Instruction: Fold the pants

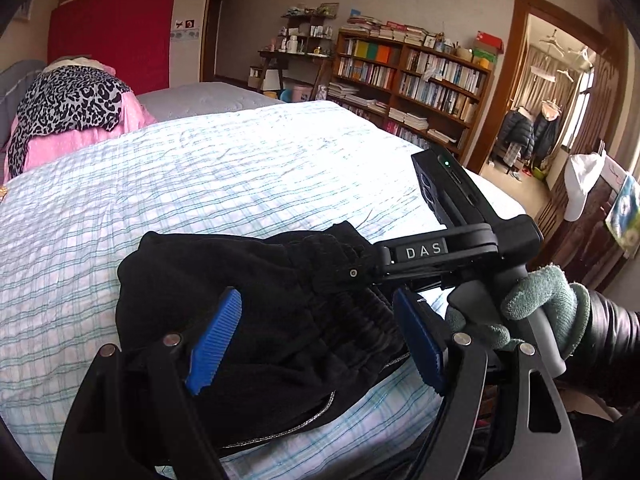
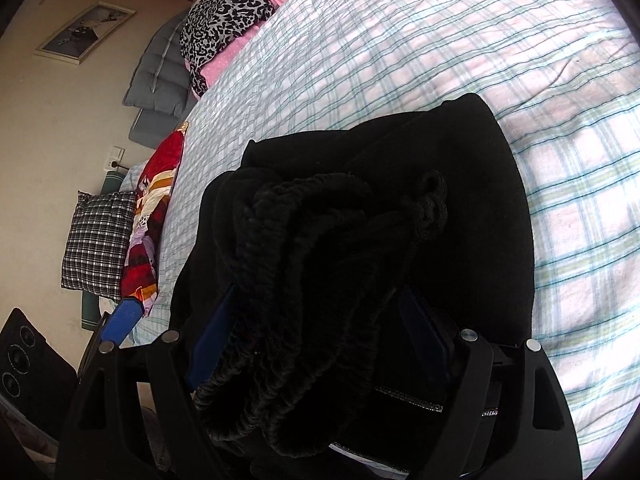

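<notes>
black pants [image 2: 360, 248], folded, on bed [image 2: 440, 40]

The folded pants [image 1: 256, 320] lay on the bed [image 1: 200, 168] at its near edge, toward six o'clock. The left gripper [image 1: 316, 340] hung over them with the waistband between its fingers. The right gripper [image 2: 316, 344] came in from three o'clock, also astride the waistband. A heap of bedding [image 1: 72, 120] sat at ten o'clock, and a bookshelf [image 1: 416, 80] stood beyond the bed at one o'clock.
</notes>
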### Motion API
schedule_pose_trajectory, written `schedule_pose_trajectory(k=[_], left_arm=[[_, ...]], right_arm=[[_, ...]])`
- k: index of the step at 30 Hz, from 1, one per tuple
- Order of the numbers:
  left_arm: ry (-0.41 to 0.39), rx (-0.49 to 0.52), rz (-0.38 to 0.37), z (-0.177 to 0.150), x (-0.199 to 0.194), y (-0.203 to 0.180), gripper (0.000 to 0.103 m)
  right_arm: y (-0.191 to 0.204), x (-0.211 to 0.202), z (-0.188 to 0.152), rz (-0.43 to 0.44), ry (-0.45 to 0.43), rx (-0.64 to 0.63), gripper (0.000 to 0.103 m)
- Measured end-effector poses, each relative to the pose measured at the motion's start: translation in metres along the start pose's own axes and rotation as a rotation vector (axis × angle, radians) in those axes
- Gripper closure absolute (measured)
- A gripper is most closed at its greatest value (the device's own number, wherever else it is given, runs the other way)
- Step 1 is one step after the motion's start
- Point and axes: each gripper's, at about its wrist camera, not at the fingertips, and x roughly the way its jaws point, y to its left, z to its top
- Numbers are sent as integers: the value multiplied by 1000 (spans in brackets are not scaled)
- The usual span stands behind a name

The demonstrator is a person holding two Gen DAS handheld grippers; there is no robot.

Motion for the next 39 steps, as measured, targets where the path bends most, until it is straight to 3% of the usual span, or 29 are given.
schedule_pose_trajectory(k=[7, 9, 11, 15, 20, 26, 30, 34, 36, 39], left_arm=[[-14, -90, 40, -2, -12, 29, 25], [-17, -140, 56, -2, -16, 43, 25], [-20, -186, 80, -2, -19, 56, 25], [-20, -251, 123, -3, -23, 80, 25], [-8, -271, 146, -7, -22, 91, 25], [41, -219, 88, -11, -4, 68, 25], [88, -96, 95, -18, 15, 42, 23], [143, 62, 159, -30, 32, 24, 22], [178, 69, 177, -39, 39, 28, 22], [223, -8, 138, -52, 48, 50, 22]], right_arm=[[15, 10, -5, -8, 23, -73, 27], [19, 11, -7, -32, 16, -95, 51], [22, 7, -7, -37, 2, -114, 63], [40, -12, -4, -33, -56, -176, 70], [66, -53, 0, -31, -169, -270, 72], [56, -95, 4, -97, -254, -283, 72], [10, -90, 4, -149, -211, -190, 72], [-35, -57, -1, -168, -133, -101, 70], [-38, -50, -2, -175, -135, -116, 63], [-39, -46, -2, -208, -132, -143, 49]])
